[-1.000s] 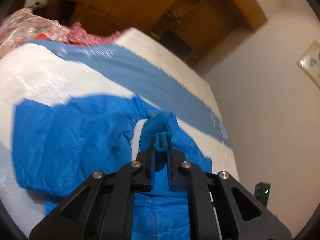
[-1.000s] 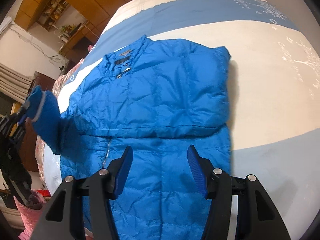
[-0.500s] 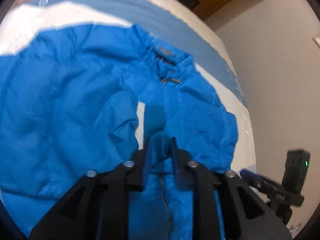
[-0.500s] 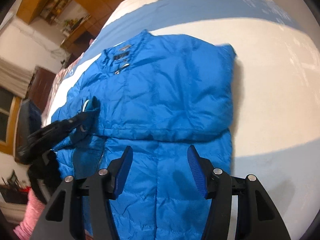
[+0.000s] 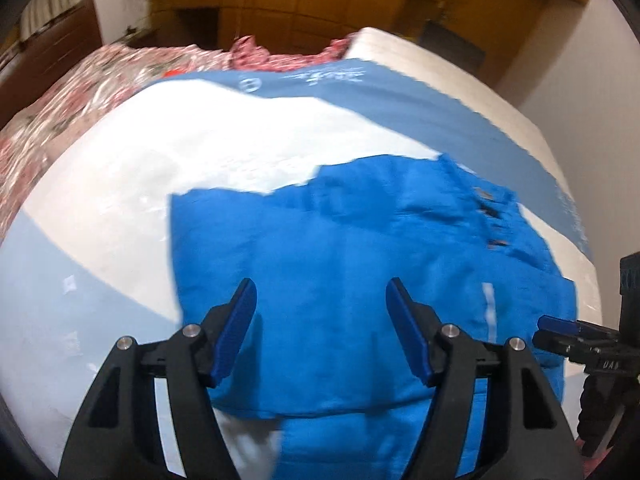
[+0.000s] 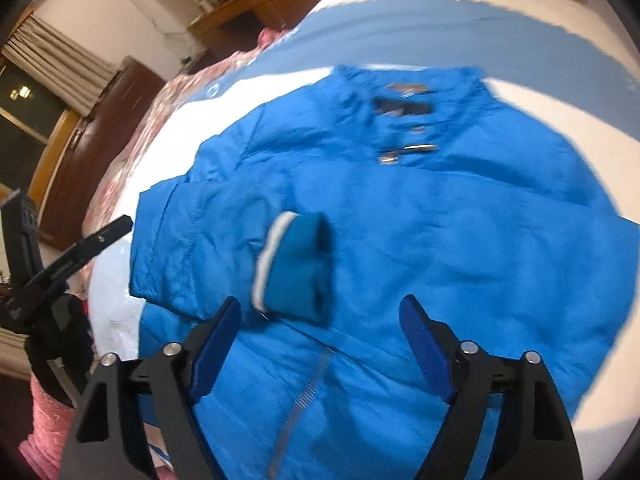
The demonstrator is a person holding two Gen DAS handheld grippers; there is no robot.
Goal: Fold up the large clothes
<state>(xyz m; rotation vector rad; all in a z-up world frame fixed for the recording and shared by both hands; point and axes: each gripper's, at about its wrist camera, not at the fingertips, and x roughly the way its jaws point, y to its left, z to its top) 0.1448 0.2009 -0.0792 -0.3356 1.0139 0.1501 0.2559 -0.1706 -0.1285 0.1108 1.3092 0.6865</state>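
Note:
A bright blue padded jacket [image 6: 460,220] lies front-up on the bed, collar and metal snaps toward the far side. One sleeve is folded across the chest, its cuff [image 6: 298,268] with a white stripe lying loose. My right gripper [image 6: 322,332] hovers just in front of the cuff, jaws opening, nothing between them. My left gripper [image 5: 322,320] hangs over the jacket [image 5: 340,272] near its left side, jaws also opening and empty. Each gripper shows in the other's view: the left gripper [image 6: 80,248] at the left edge, the right gripper [image 5: 560,328] at the right edge.
The bed sheet [image 5: 140,168] is white with blue bands. A pink floral quilt [image 5: 80,92] is bunched at the far left. Wooden cabinets [image 5: 320,0] and a dark headboard [image 6: 100,152] stand behind. A white wall [image 5: 592,100] is close on the right.
The left gripper let go of the sleeve cuff, which now lies on the jacket's chest, and drew away to the jacket's side. The right gripper moved left toward the cuff and spread wider.

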